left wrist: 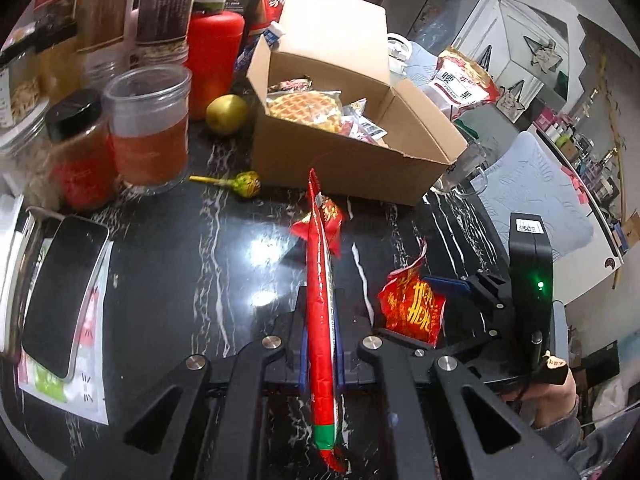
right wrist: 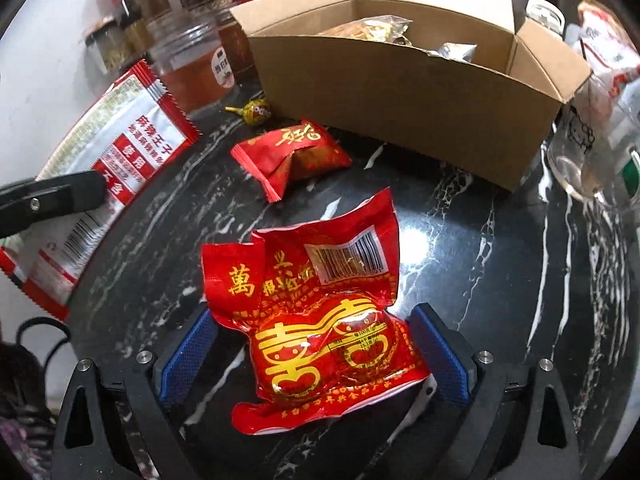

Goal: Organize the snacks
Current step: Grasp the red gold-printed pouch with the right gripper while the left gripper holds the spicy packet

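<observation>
The left gripper [left wrist: 320, 344] is clamped on a flat red and white snack packet [left wrist: 320, 320], held edge-on above the black marble table [left wrist: 180, 260]. The right gripper [right wrist: 316, 354] has its jaws wide apart around a red snack pouch with gold characters [right wrist: 320, 320], which lies on the table; the blue pads [right wrist: 188, 356] stand beside it, not pressing. At 12 o'clock from this pouch lies a smaller red packet [right wrist: 296, 152], and behind it the open cardboard box [right wrist: 400, 88] with snacks inside. A lollipop [right wrist: 256, 110] lies at 11 o'clock, just beside the box.
</observation>
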Tool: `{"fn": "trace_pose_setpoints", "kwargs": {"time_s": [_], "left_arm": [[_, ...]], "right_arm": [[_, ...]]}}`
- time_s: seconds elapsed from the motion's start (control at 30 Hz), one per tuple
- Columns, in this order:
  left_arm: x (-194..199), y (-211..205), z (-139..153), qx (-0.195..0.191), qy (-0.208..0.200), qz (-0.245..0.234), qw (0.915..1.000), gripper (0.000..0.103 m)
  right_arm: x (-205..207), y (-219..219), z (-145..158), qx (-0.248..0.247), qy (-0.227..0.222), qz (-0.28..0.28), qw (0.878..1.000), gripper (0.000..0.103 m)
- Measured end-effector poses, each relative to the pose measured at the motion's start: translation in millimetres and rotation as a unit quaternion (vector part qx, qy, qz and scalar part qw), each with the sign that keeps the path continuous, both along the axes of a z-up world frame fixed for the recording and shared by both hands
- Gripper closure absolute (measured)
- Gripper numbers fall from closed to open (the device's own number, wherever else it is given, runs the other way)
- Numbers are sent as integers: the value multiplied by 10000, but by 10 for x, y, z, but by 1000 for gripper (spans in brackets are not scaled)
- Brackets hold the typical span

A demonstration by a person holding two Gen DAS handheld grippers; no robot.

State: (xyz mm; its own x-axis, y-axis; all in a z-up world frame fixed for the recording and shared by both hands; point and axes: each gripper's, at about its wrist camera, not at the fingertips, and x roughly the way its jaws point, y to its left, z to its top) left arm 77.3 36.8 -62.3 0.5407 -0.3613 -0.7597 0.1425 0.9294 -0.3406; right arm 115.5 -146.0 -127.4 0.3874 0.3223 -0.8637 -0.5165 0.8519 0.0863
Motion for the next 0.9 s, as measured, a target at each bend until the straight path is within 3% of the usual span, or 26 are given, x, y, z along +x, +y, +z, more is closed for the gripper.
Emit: {"fn": "trace_pose_setpoints", "kwargs": {"time_s": [0.27, 0.43, 0.9], "left_arm": [[-30, 33, -49, -44, 19, -6, 10000, 93], [-44, 50, -61, -70, 23, -2, 10000, 93], [-95, 69, -63, -111, -28, 6, 9999, 93]], "right_arm": [[-82, 110, -98, -363, -203, -144, 9990, 7], [-111, 18, -45, -146, -341, -424, 9984, 29], [-278, -151, 132, 265, -426, -710, 9962, 30]]}}
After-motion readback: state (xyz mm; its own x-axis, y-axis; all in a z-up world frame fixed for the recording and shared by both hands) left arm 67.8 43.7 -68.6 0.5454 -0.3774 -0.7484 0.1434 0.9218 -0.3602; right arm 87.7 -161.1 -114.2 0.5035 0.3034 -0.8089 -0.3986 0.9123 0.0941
